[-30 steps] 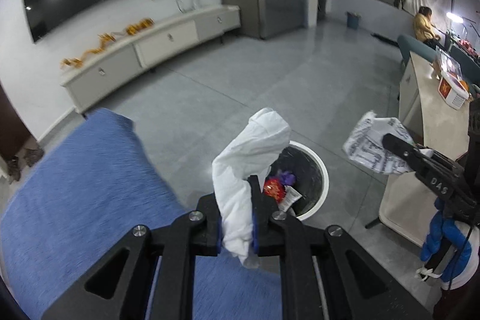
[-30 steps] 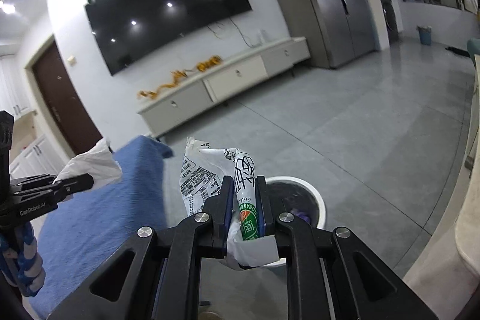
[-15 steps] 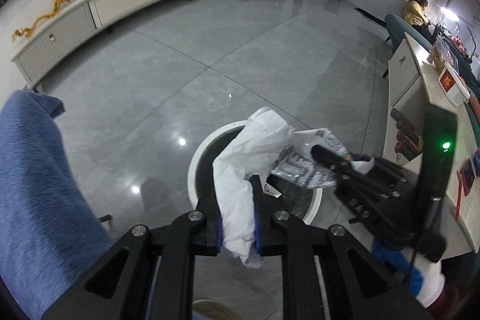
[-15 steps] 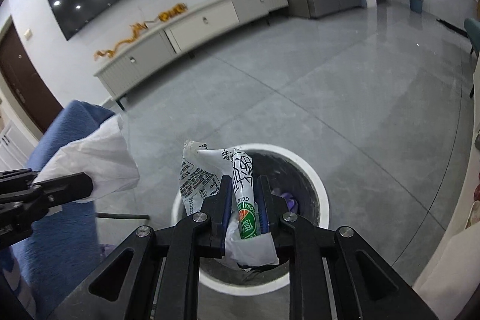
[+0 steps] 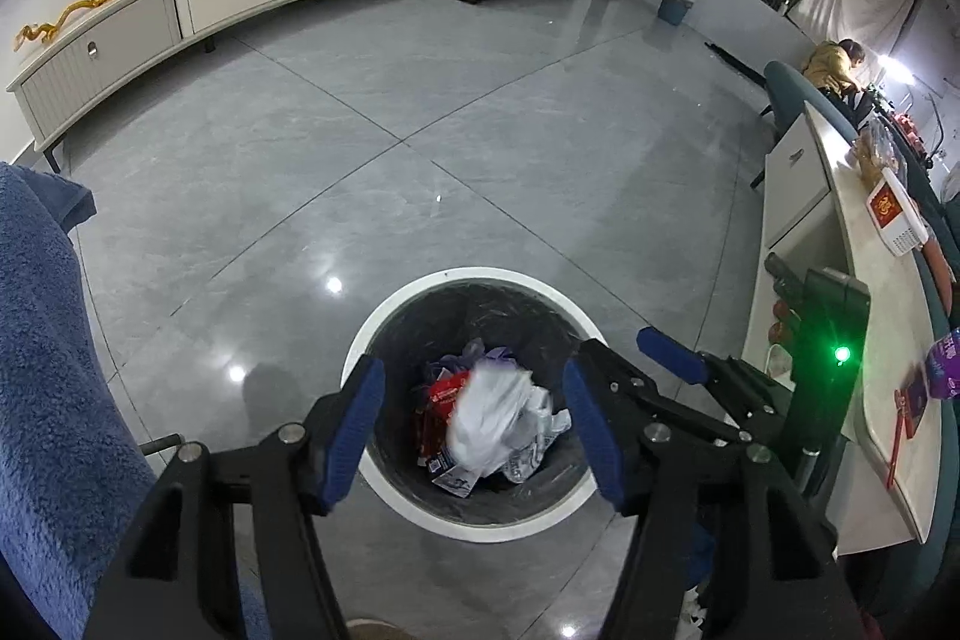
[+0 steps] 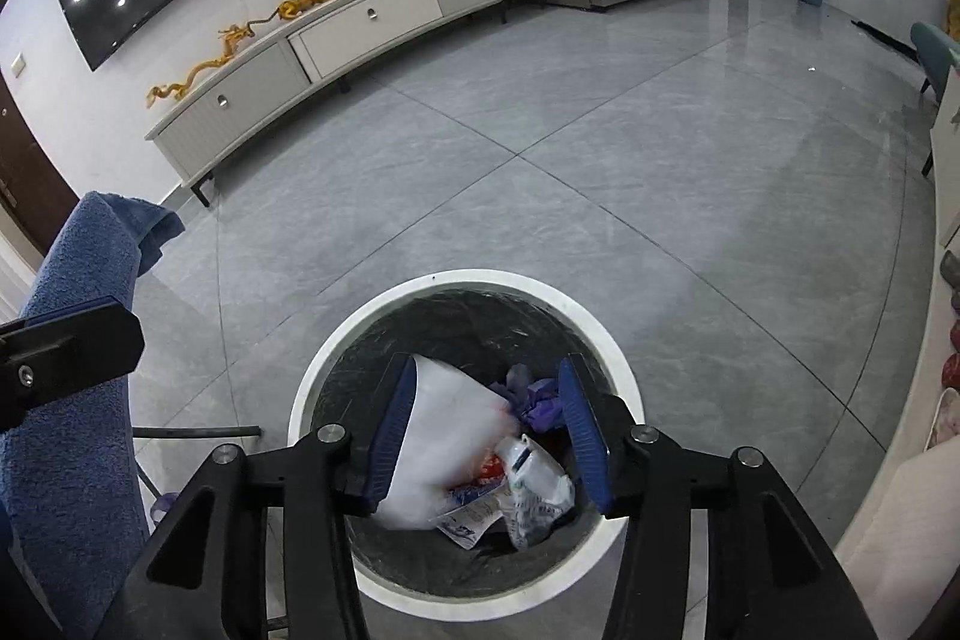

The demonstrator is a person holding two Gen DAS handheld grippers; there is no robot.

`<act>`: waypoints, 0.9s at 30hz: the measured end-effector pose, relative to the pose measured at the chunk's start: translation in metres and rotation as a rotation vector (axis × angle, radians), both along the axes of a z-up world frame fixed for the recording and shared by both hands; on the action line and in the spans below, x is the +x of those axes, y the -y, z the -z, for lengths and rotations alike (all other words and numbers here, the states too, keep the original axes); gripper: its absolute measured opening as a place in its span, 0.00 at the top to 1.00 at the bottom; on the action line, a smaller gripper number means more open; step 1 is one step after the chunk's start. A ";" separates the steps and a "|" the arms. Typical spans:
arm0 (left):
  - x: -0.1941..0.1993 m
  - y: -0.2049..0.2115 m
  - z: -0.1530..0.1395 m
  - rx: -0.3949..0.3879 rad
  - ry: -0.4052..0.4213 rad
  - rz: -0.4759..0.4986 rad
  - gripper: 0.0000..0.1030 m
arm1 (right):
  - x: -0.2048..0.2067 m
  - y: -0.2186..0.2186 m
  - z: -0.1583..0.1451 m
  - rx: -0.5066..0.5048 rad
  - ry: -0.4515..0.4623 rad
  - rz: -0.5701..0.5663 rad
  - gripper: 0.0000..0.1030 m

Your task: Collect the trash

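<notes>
White tissue wad (image 5: 486, 421) lies in round bin (image 5: 384, 340), long way slanting up-right; both tongs, left (image 5: 474, 436) & right (image 6: 489, 436), just opened, nothing gripped.

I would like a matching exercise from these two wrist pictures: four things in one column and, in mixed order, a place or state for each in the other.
Things:
1. white tissue
2. left tongs
3. golden dragon figure
4. blue towel

Places or states:
A. on the long low cabinet
B. open, holding nothing
C. inside the trash bin
D. draped at the left edge of both views

Pairs: 1-C, 2-B, 3-A, 4-D
</notes>
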State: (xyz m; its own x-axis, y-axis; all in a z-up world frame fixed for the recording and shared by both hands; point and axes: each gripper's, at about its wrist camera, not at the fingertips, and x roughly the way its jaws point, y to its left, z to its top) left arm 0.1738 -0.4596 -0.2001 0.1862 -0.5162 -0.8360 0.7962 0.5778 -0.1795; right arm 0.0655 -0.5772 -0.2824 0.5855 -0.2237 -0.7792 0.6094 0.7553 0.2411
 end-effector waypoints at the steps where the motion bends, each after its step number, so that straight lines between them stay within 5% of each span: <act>1: -0.002 -0.003 -0.003 -0.004 0.007 -0.003 0.41 | -0.003 -0.002 -0.004 -0.005 0.001 0.003 0.50; 8: -0.022 -0.045 -0.054 -0.069 0.154 -0.122 0.41 | -0.017 -0.028 -0.056 -0.094 0.058 0.003 0.34; 21: -0.065 -0.182 -0.145 -0.178 0.428 -0.440 0.18 | -0.046 -0.109 -0.177 -0.306 0.215 -0.063 0.05; 27: -0.088 -0.246 -0.177 -0.227 0.526 -0.550 0.09 | -0.062 -0.156 -0.222 -0.374 0.295 -0.122 0.02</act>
State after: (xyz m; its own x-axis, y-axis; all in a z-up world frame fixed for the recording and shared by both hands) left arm 0.0854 -0.2138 -0.0231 0.8053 -0.3825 -0.4529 0.4201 0.9073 -0.0193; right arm 0.0037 -0.4210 -0.0607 0.8088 -0.3721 -0.4555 0.4572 0.8849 0.0890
